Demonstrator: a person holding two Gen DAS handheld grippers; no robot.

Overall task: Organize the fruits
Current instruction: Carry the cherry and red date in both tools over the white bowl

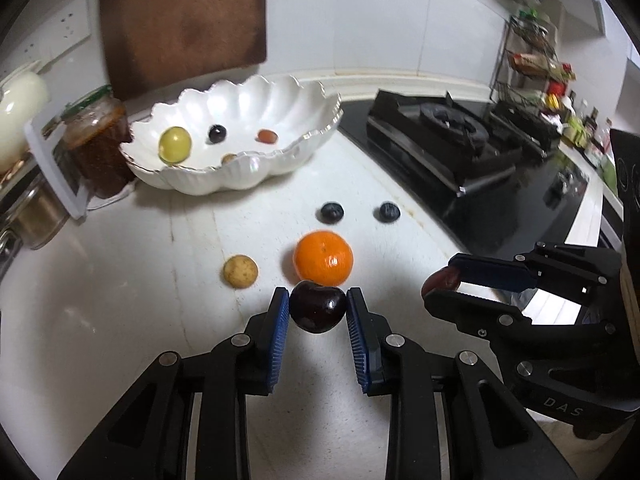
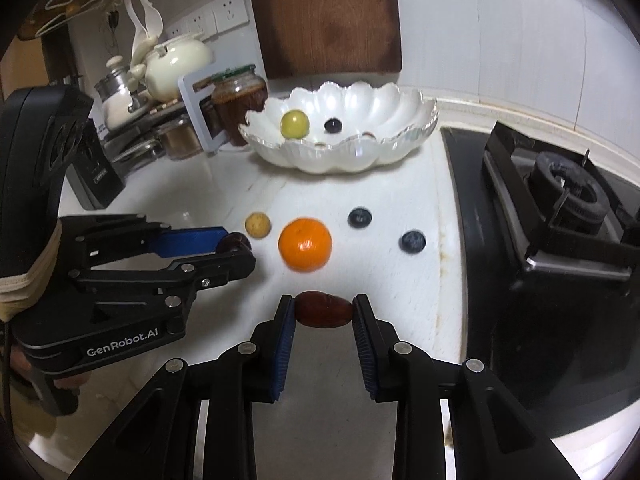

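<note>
Two grippers each carried a fruit above the counter: the left gripper pinched a cherry between its blue pads, and the right gripper pinched a date end to end. Ahead of them, from left to right, lay a longan, an orange and two blueberries, all loose and apart from each other. Farther back stood the bowl, already holding a green grape, a blueberry, a reddish fruit and a tan one half hidden by the rim. The cherry looked smooth and round, so too light a squeeze might have let it slip out and roll, while too hard a one could have bruised it. The date was held only by its tips and might have twisted free on the way. The two grippers sat near each other and would probably both head for the bowl, so they could have bumped, or a low pass could have knocked the orange or a berry rolling toward the stove on the right. The counter was white and glossy, with little to stop a rolling fruit. A jar and a teapot stood at the left, a board leaned on the tiled wall behind the bowl, and a rack stood far right.
</note>
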